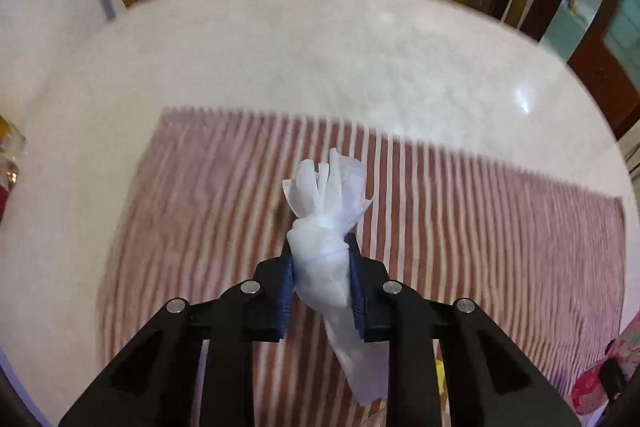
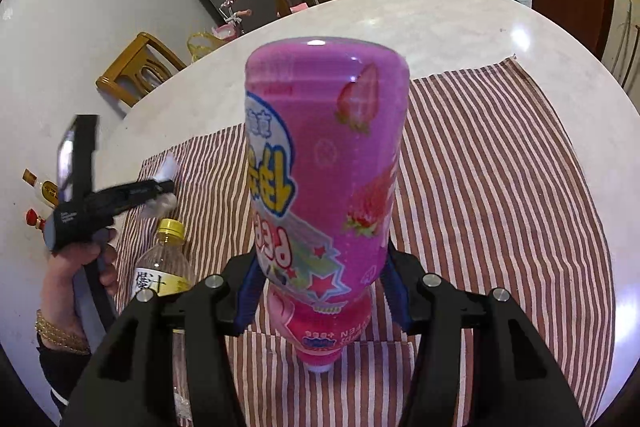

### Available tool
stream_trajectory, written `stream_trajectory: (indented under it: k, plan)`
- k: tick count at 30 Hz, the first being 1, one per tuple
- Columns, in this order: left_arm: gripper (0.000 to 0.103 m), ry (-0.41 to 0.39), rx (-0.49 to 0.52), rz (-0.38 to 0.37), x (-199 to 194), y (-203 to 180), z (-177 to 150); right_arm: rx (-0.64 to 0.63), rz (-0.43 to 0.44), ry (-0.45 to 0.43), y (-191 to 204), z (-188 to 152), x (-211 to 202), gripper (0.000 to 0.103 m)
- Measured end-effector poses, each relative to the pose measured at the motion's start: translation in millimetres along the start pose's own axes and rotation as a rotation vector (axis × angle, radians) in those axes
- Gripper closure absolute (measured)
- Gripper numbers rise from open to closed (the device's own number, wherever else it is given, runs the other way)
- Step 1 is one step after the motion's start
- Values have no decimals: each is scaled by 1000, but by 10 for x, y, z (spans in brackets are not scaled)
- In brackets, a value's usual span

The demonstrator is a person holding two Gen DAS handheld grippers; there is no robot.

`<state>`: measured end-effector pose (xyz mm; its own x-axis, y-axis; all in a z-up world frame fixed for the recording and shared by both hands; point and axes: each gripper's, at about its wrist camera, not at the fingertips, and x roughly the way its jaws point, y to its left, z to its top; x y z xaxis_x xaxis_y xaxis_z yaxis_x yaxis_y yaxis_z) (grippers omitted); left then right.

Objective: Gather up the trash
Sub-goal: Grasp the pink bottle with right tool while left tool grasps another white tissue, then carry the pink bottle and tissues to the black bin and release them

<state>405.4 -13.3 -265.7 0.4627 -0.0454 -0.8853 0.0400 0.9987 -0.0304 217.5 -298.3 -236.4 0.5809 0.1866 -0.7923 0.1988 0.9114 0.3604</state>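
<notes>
The left gripper [image 1: 320, 259] was clenched on a crumpled white tissue [image 1: 324, 227], which sat squeezed between its pads, one tuft fanning out past the fingertips and a tail trailing back under the jaws, over the striped cloth [image 1: 500, 227]. Soft and nearly weightless, it looked best pinched across its bunched middle. The right gripper [image 2: 320, 267] grasped a pink bottle [image 2: 324, 155] upside down near its neck, the smooth plastic probably slippery.

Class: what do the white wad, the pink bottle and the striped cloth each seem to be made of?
White wad: thin tissue or plastic film, crumpled, translucent edges. Pink bottle: plastic, likely; glossy printed wrap with glints. Striped cloth: woven fabric, matte, frayed corner.
</notes>
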Motion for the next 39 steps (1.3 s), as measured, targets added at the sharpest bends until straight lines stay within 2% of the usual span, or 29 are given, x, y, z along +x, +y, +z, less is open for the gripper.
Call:
stream_trajectory:
  k: [3, 5, 11, 20, 24, 27, 31, 33, 34, 36, 39]
  plan:
    - [80, -117, 13, -14, -385, 48, 21, 6, 8, 0, 3, -8, -34, 51]
    - [80, -201, 40, -51, -743, 64, -28, 4, 13, -6, 20, -14, -67, 51]
    - [80, -353, 106, -155, -1595, 34, -486, 8, 26, -23, 36, -60, -169, 52]
    - [79, -423, 225, -306, -2278, -419, -1229, 18, 87, -108, -41, -172, -721, 52]
    - [79, -413, 307, -385, -2421, -807, -1443, 60, 101, -151, -334, -314, -1088, 52]
    - [78, -402, 362, -448, -2521, -1148, -1611, 116, 82, -199, -710, -518, -1495, 52]
    - [76, -397, 441, -527, -2654, -1638, -1900, 207, -38, -276, -1327, -880, -2090, 52]
    - [75, -395, 492, -569, -2724, -1916, -2071, 260, -133, -312, -1673, -1100, -2373, 52]
    - [75, -392, 515, -586, -2758, -2033, -2150, 288, -210, -328, -1882, -1245, -2519, 52]
    - [75, -385, 578, -628, -2830, -2307, -2343, 348, -322, -330, -2236, -1495, -2683, 52]
    - [75, -371, 661, -655, -2911, -2617, -2594, 468, -469, -277, -2853, -1919, -2728, 52]
